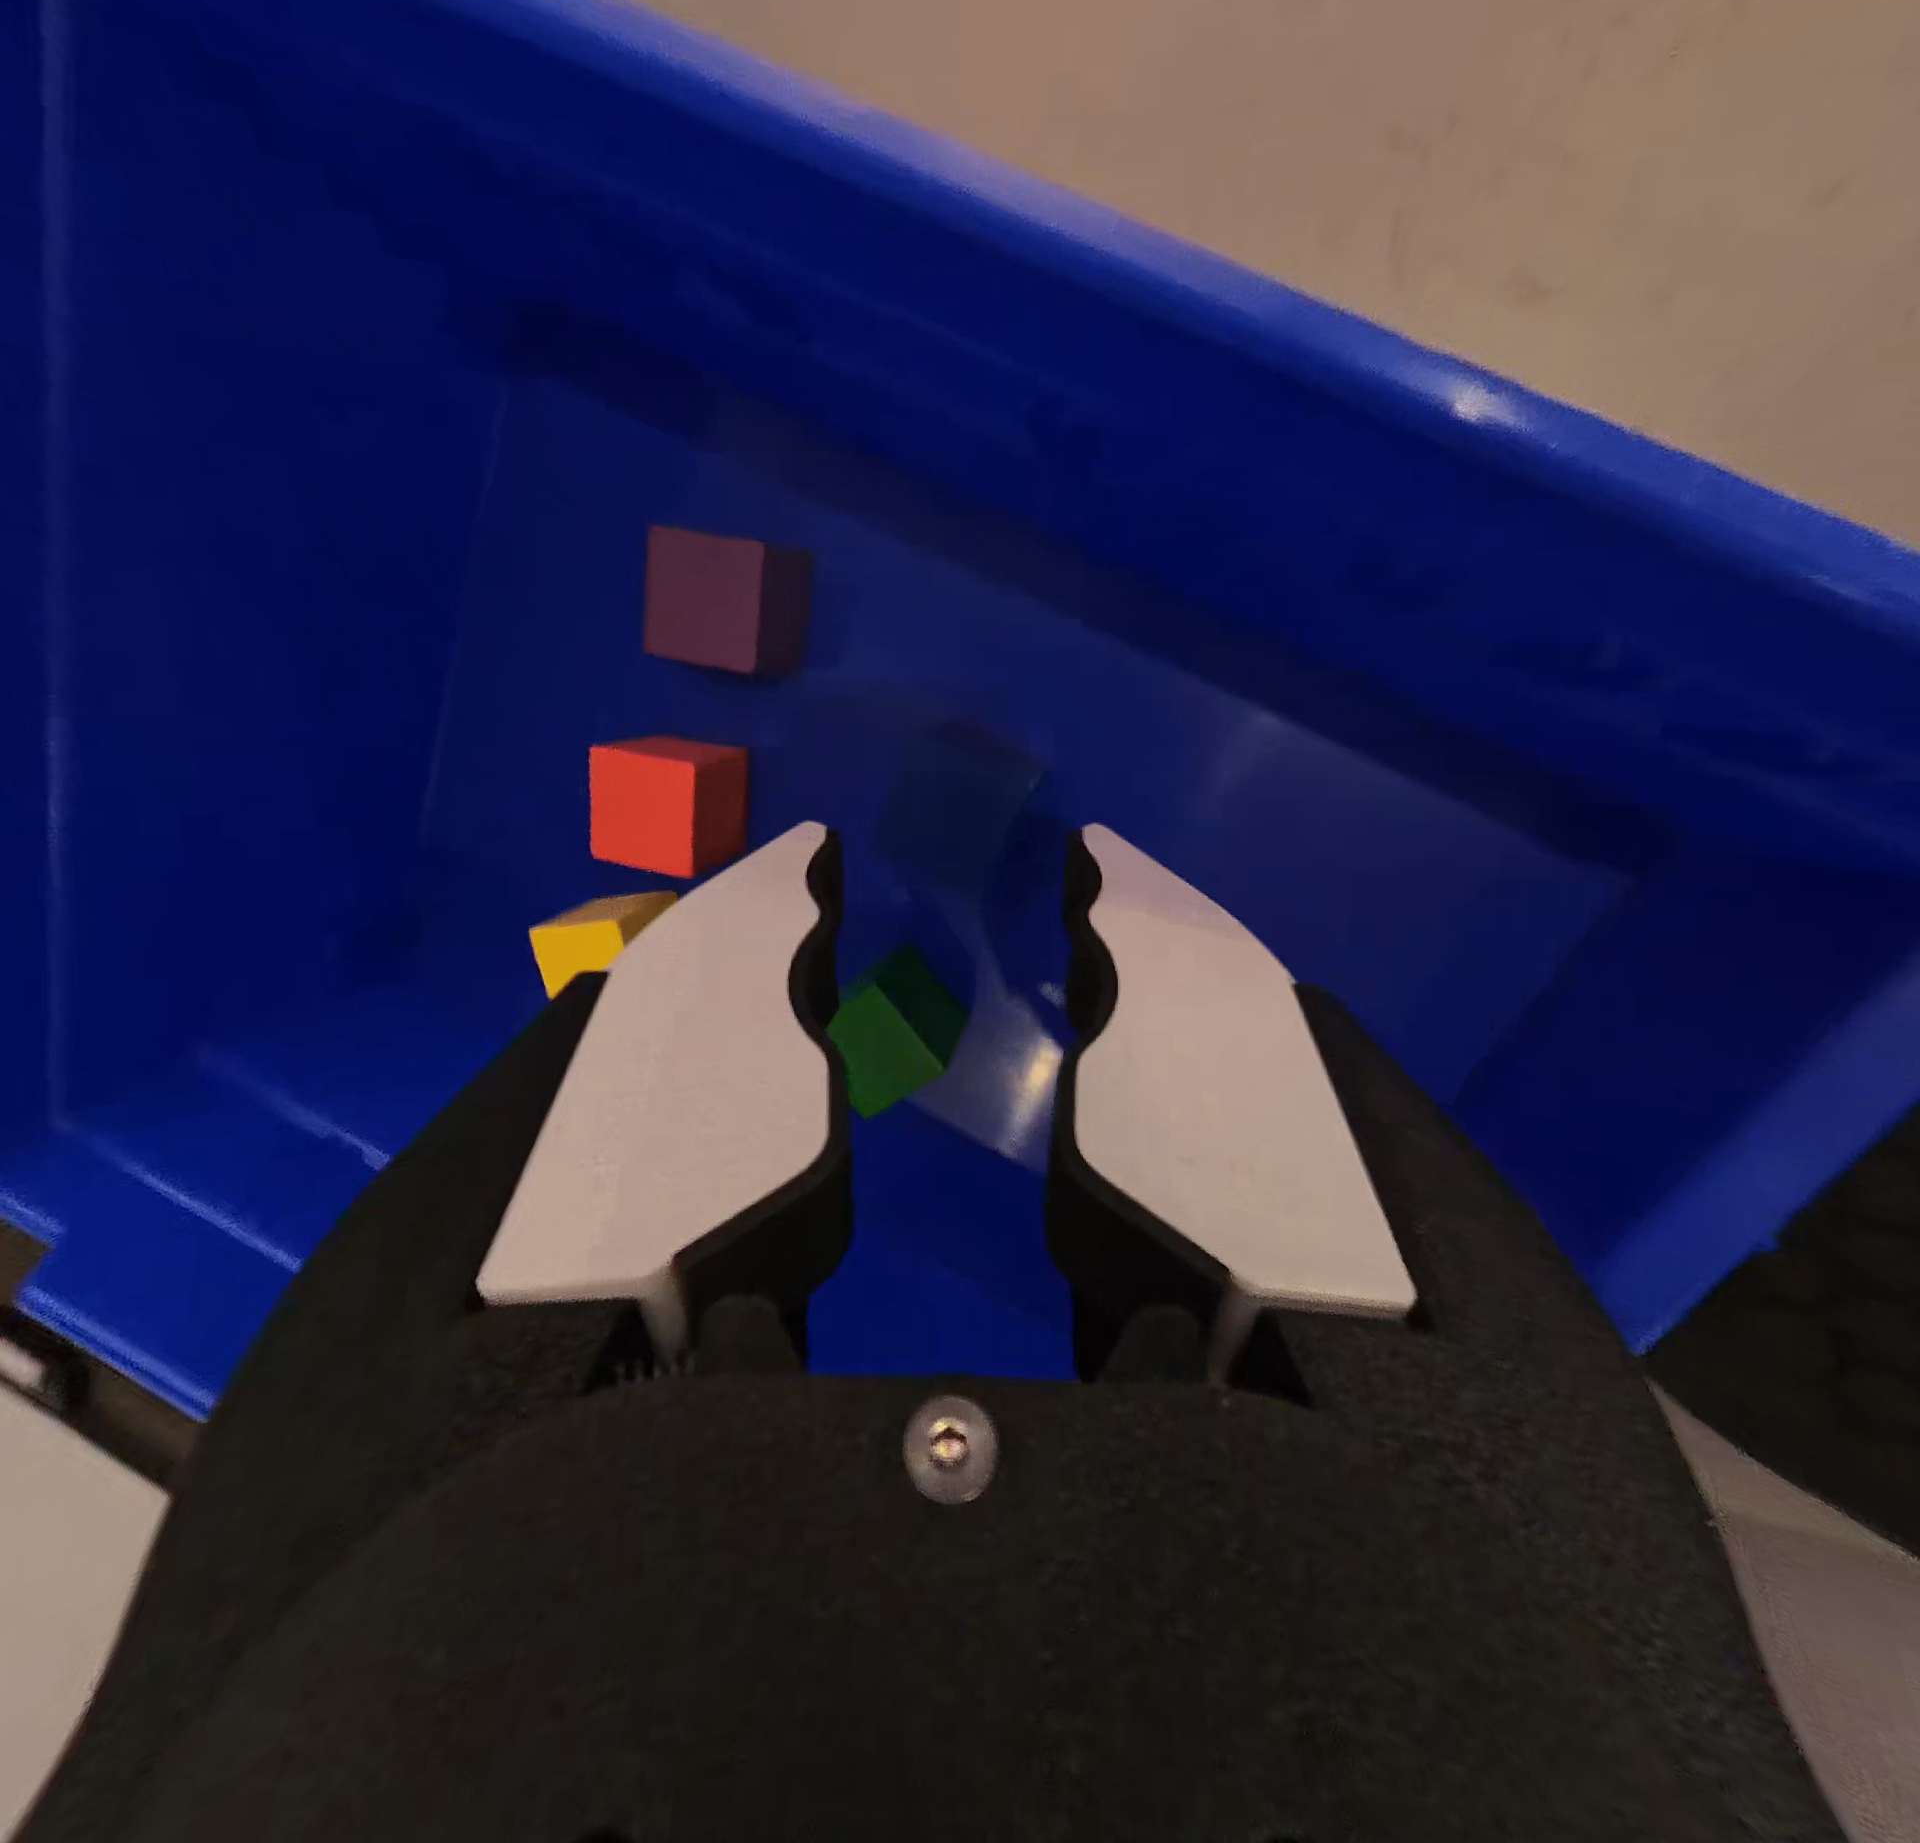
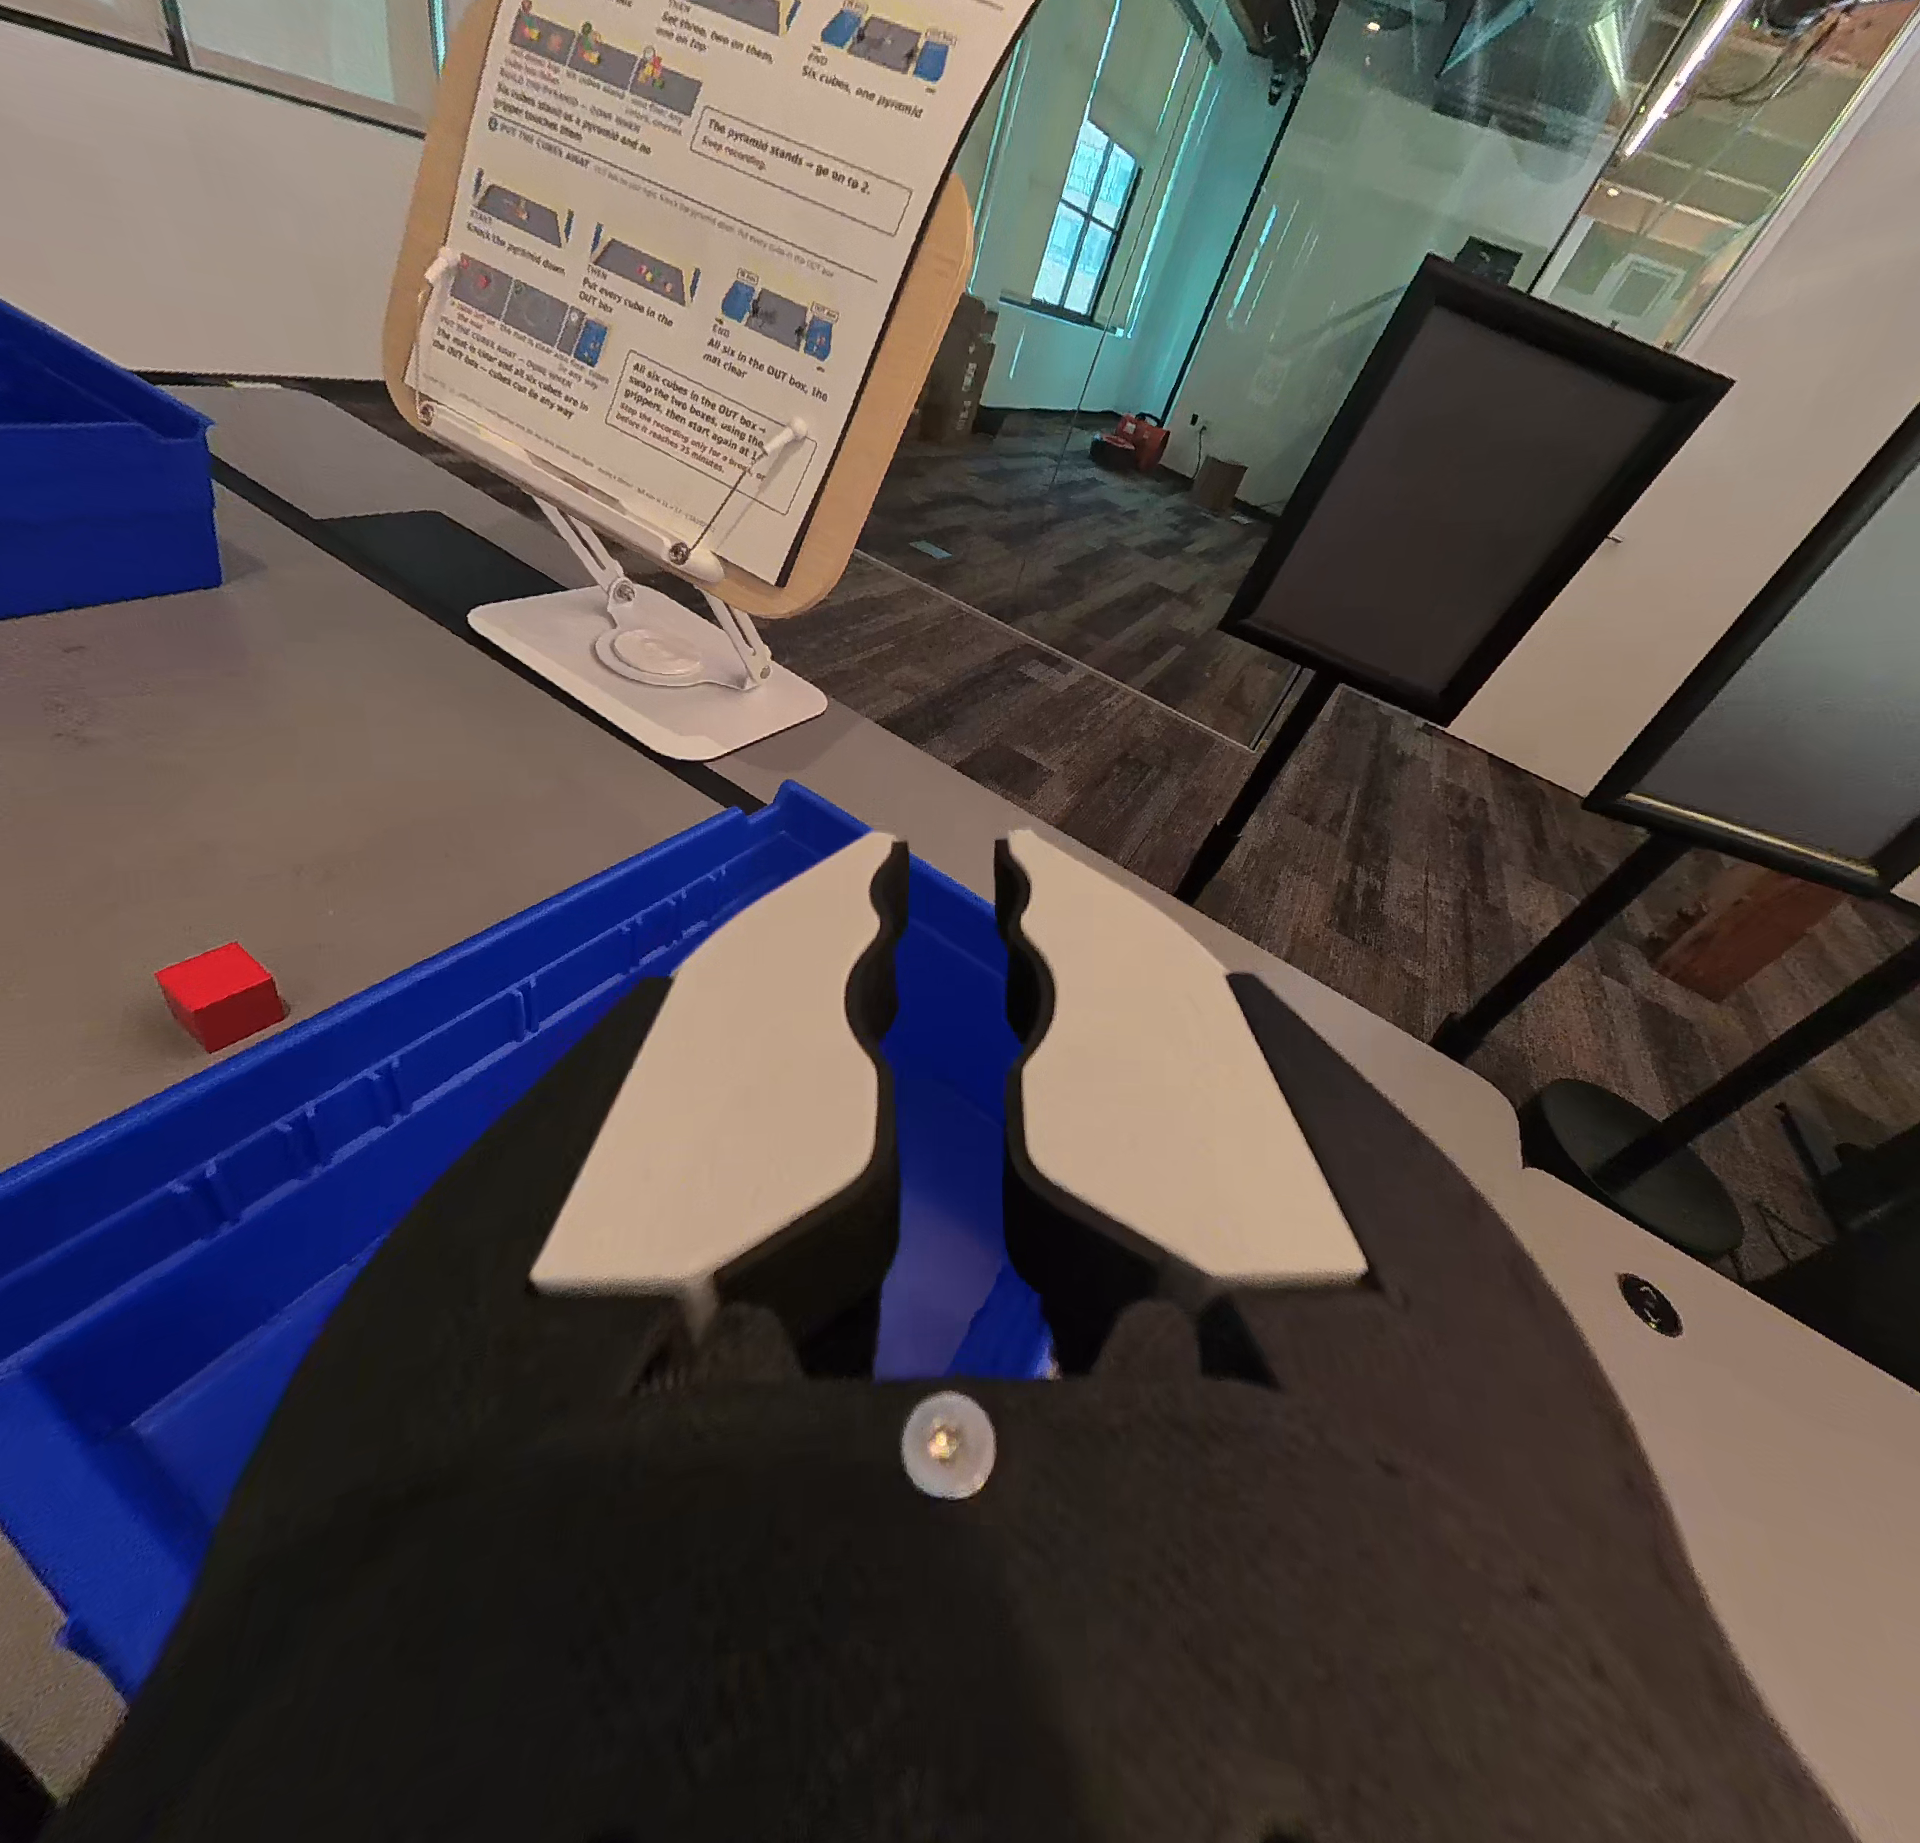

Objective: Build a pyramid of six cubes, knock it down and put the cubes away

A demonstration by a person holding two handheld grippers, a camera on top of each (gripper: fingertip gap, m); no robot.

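Note:
In the left wrist view, a blue bin [image 1: 1351,359] holds a purple cube [image 1: 717,598], an orange cube [image 1: 665,806], a yellow cube [image 1: 587,936] and a green cube [image 1: 894,1030]. A blurred blue cube [image 1: 956,806] shows just beyond the fingertips, over the bin floor. My left gripper [image 1: 951,837] is open and empty above the bin. In the right wrist view, my right gripper [image 2: 951,843] is open and empty over the far end of a blue bin [image 2: 416,1066]. A red cube [image 2: 220,993] lies on the grey table [image 2: 364,754], left of that bin.
A second blue bin [image 2: 94,484] stands at the far left of the table. An instruction sheet on a white stand [image 2: 665,339] stands at the table's far edge. Beyond the edge are carpet, a black sign frame [image 2: 1475,484] and glass walls. My hands' fingertips stand some 65 cm from each other.

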